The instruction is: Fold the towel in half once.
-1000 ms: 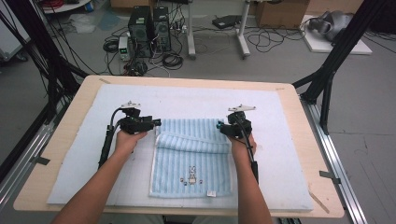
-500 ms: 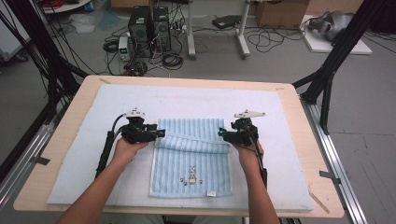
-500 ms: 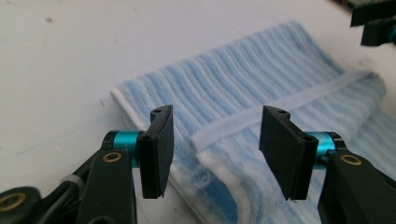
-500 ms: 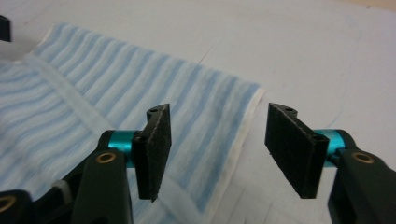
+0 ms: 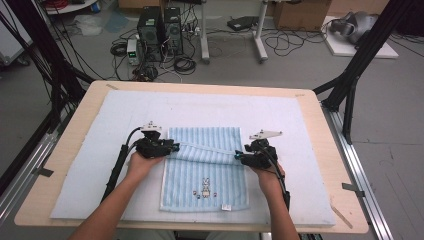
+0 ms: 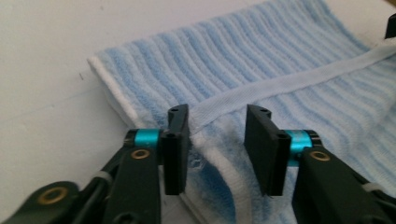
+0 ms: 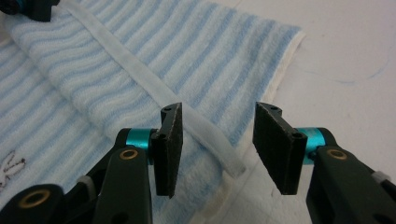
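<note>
The towel (image 5: 205, 165) is laid folded on the mat (image 5: 90, 150). Both the left gripper (image 6: 217, 144) and right gripper (image 7: 217, 140) are held spread over its hem, apparently not gripping.

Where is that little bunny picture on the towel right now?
In the high view, the bunny sits on the near, unfolded part of the blue striped towel, about midway between the person's two hands and just above the towel's near edge.

Beyond the table (image 5: 65, 150) — computer towers (image 5: 160, 26), tangled cables (image 5: 285, 42), cardboard box (image 5: 300, 12).
</note>
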A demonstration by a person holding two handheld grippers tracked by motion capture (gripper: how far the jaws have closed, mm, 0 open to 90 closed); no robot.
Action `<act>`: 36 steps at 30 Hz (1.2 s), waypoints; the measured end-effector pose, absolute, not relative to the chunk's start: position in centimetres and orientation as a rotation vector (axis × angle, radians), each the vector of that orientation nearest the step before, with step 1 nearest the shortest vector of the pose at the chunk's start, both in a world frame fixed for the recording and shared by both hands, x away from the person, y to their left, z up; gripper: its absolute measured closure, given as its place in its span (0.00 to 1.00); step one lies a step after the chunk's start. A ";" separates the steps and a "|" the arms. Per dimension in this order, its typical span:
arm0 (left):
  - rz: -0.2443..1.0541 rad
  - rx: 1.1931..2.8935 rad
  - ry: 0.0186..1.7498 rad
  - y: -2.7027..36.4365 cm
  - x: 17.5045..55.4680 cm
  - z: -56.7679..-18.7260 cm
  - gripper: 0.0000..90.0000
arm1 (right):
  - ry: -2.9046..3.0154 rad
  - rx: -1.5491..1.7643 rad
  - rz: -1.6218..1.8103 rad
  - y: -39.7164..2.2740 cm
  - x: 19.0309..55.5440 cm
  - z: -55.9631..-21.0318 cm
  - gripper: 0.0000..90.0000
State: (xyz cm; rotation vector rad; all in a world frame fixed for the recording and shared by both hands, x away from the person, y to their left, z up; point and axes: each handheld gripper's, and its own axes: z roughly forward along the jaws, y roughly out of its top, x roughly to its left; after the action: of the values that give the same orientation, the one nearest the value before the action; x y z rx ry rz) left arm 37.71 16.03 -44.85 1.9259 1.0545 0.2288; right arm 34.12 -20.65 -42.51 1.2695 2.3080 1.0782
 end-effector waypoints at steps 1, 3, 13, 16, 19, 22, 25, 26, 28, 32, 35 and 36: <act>0.234 1.930 1.044 16.1 37.6 -44.8 0.83 | 2.313 1.264 1.073 -20.7 34.1 -42.6 0.61; 0.246 1.935 1.035 16.0 37.4 -44.8 0.92 | 2.317 1.266 1.071 -20.8 34.0 -42.8 0.64; 0.248 1.908 0.986 16.0 36.5 -43.6 0.96 | 2.364 1.226 1.062 -20.9 33.6 -43.0 0.93; 0.245 1.878 0.960 16.1 35.7 -43.1 0.96 | 2.353 1.221 1.075 -21.0 33.3 -42.9 0.93; 0.240 1.862 0.931 16.6 34.8 -42.7 0.96 | 2.339 1.201 1.091 -21.0 32.8 -42.6 0.93; 0.232 1.866 0.915 17.2 34.0 -42.6 0.96 | 2.331 1.182 1.107 -20.9 32.1 -42.3 0.93; 0.224 1.859 0.893 17.7 33.0 -42.4 0.96 | 2.330 1.156 1.137 -20.8 31.4 -42.2 0.93; 0.224 1.859 0.887 17.8 32.6 -42.4 0.96 | 2.329 1.143 1.142 -20.8 31.1 -42.1 0.93; 0.208 1.869 0.876 18.0 32.1 -42.5 0.96 | 2.327 1.134 1.154 -20.7 30.4 -42.1 0.93; 0.188 1.880 0.850 18.2 30.7 -42.8 0.96 | 2.320 1.116 1.171 -20.9 29.2 -42.0 0.93; 0.173 1.875 0.837 18.4 29.6 -42.9 0.96 | 2.318 1.101 1.183 -20.9 28.3 -41.8 0.93; 0.170 1.879 0.830 18.5 29.2 -42.9 0.96 | 2.317 1.094 1.187 -21.0 28.0 -41.7 0.93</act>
State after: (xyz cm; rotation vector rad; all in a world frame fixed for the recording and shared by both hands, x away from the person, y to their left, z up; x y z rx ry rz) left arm 29.22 18.46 -42.95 1.8790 0.8295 0.1695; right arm 27.97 -20.97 -41.67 1.0936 2.3166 1.1874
